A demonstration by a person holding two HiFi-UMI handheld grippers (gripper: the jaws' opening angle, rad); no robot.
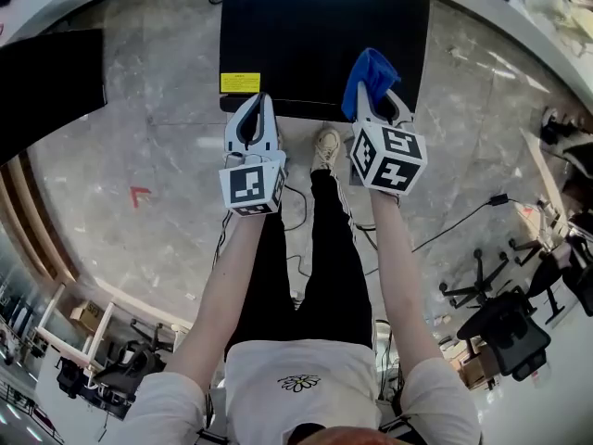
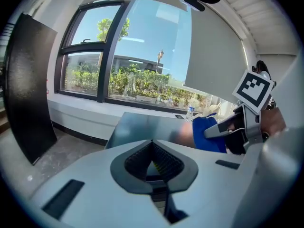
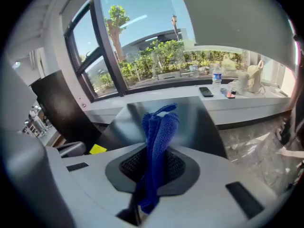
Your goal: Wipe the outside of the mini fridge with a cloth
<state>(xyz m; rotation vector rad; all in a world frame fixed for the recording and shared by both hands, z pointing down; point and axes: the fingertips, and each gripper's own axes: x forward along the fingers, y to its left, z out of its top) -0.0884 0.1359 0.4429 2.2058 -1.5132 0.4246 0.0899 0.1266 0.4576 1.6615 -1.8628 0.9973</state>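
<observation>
Right gripper [image 1: 378,100] is clamped on the blue cloth [image 1: 371,70], with a fold standing up out of the jaws. In the head view it sits at 1 o'clock, over the near edge of the black mini fridge [image 1: 315,35]. I can't tell whether the cloth touches the lid. The fridge fills 12 o'clock, yellow label [image 1: 240,82] at its near left corner. Left gripper [image 1: 254,106] hovers just beside at 11 o'clock, jaws pressed together on nothing. The wipe looks to be starting on the top panel. To do it well, lay the loose fold flat on the lid with the jaws off the surface, sweep from the 6 o'clock edge toward 12 in overlapping passes, then take the sides. The left could steady the cabinet against sliding
</observation>
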